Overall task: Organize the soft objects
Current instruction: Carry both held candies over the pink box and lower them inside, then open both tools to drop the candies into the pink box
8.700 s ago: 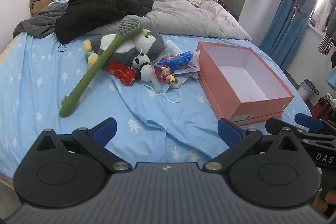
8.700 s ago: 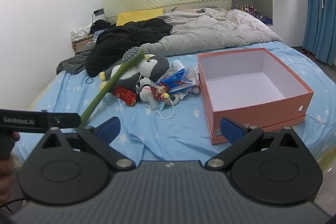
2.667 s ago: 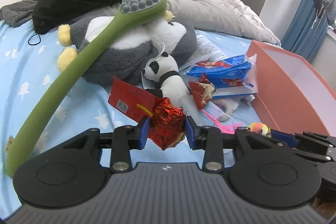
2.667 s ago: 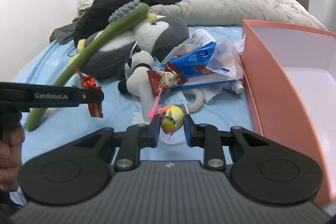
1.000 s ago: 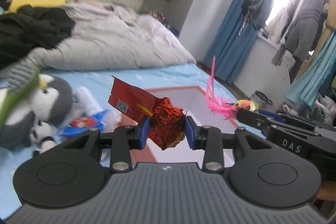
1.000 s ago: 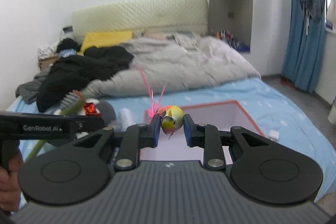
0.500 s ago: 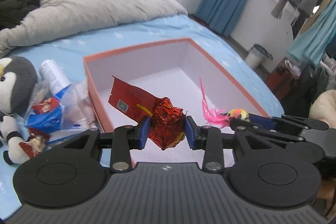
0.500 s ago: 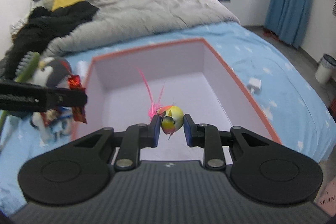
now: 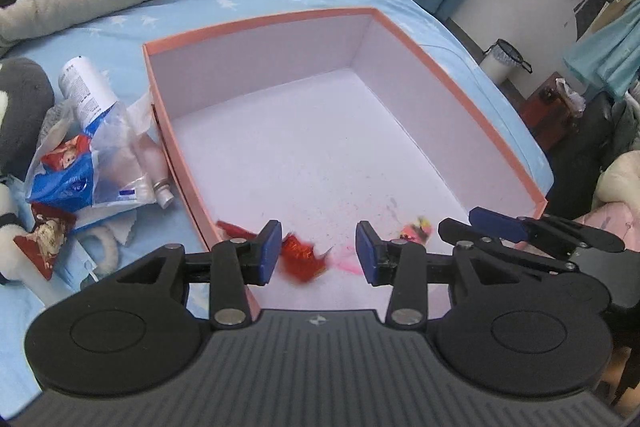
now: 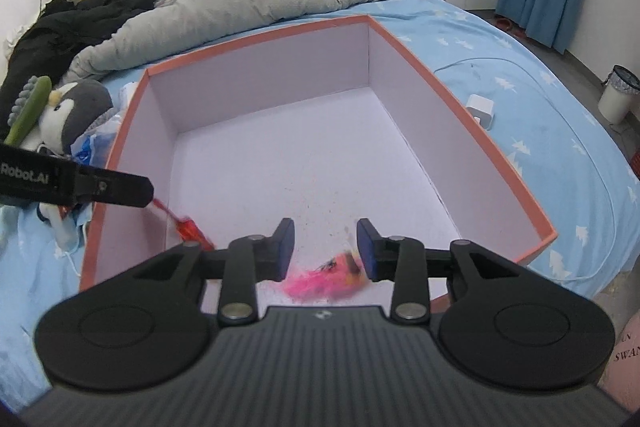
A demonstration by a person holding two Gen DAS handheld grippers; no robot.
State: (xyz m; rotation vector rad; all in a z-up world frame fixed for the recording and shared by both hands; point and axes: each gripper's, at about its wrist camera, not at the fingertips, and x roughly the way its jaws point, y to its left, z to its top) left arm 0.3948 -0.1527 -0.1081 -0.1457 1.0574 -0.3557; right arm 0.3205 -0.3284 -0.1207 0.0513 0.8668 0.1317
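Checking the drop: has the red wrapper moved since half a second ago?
Yes. The red wrapper has left the left gripper, whose jaws have just opened, and is dropping toward the box floor.

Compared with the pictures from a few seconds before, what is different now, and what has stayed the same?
Both grippers carried their loads from the pile to the orange box. The jaws have just been opening: the left gripper let go the red wrapper, the right gripper the pink feathered toy; both drop blurred inside the box. The penguin plush stayed.
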